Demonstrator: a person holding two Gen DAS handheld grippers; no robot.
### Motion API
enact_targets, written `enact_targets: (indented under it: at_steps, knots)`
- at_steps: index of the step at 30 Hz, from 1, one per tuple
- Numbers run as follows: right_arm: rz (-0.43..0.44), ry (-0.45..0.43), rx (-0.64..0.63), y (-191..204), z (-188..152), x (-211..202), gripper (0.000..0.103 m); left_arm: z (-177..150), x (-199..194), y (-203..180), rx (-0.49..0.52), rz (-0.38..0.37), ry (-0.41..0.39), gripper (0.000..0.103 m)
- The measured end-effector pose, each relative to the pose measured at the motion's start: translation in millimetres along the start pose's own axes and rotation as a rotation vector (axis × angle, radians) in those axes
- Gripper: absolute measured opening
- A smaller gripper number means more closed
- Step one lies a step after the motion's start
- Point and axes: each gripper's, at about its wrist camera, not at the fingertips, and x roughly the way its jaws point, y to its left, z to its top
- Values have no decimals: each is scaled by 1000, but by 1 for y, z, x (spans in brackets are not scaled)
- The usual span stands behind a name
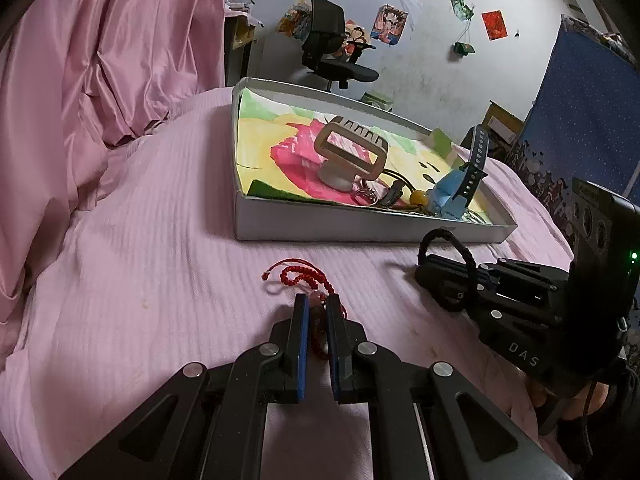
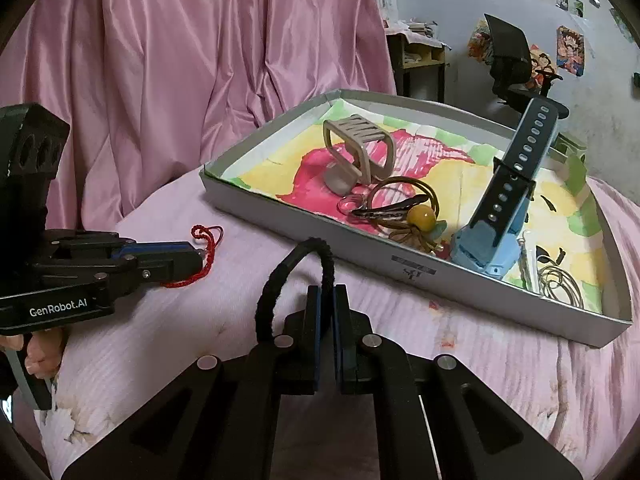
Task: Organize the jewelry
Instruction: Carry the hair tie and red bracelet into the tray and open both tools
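Left wrist view: the left gripper pinches a red braided cord lying on the pink bedspread, near the white tray. Right wrist view: the right gripper is clamped on a black hair tie, looped upright, just in front of the tray holding a blue watch and a beige hair claw.

"GenRobot.AI" stands in white on the left gripper body. "DAS" stands on the right gripper body. A mark on the box wall is unreadable
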Motion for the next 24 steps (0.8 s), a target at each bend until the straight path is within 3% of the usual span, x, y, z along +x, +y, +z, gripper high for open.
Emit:
enact_targets:
  at_steps: [24]
  knots:
    - [-11, -112, 47, -16, 4, -27, 5, 14, -16, -24, 54, -25, -81, 9]
